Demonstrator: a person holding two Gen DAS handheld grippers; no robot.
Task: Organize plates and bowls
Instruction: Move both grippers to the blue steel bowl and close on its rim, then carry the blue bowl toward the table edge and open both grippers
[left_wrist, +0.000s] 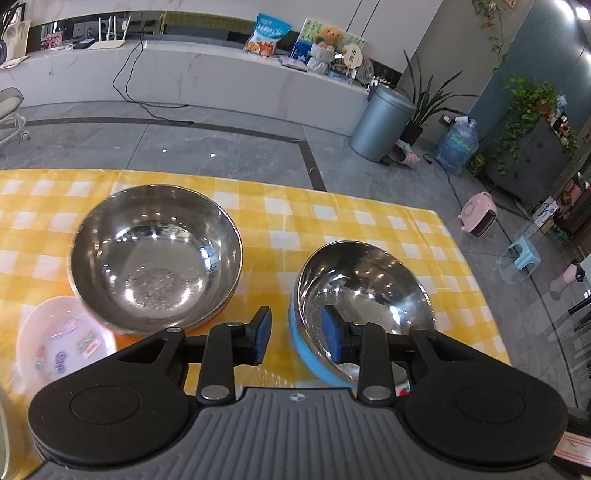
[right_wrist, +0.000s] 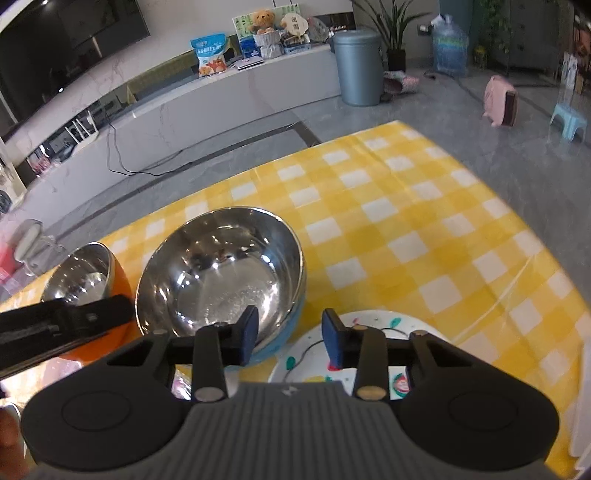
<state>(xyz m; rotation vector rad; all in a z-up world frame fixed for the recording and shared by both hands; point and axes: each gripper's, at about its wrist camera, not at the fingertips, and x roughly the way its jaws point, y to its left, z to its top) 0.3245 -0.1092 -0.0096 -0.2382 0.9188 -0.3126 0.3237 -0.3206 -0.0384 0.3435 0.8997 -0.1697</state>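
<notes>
Jaws of the left gripper (left_wrist: 296, 334) stand apart astride the near rim of the blue-sided steel bowl (left_wrist: 364, 291), not yet pinching it, while the right gripper (right_wrist: 289, 338) hangs parted and empty between that bowl and the patterned plate (right_wrist: 384, 328) just right of it. Beyond, left of the blue bowl, sit the orange-sided steel bowl (left_wrist: 157, 258) and a pink dish (left_wrist: 62, 338). This looks like the approach step; next, closing squarely on the rim seems needed.

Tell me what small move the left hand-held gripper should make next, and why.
Probably ease the left hand-held gripper forward and close it on the blue bowl: the bowl's near rim already sits between its open fingers, not yet pinched.
</notes>
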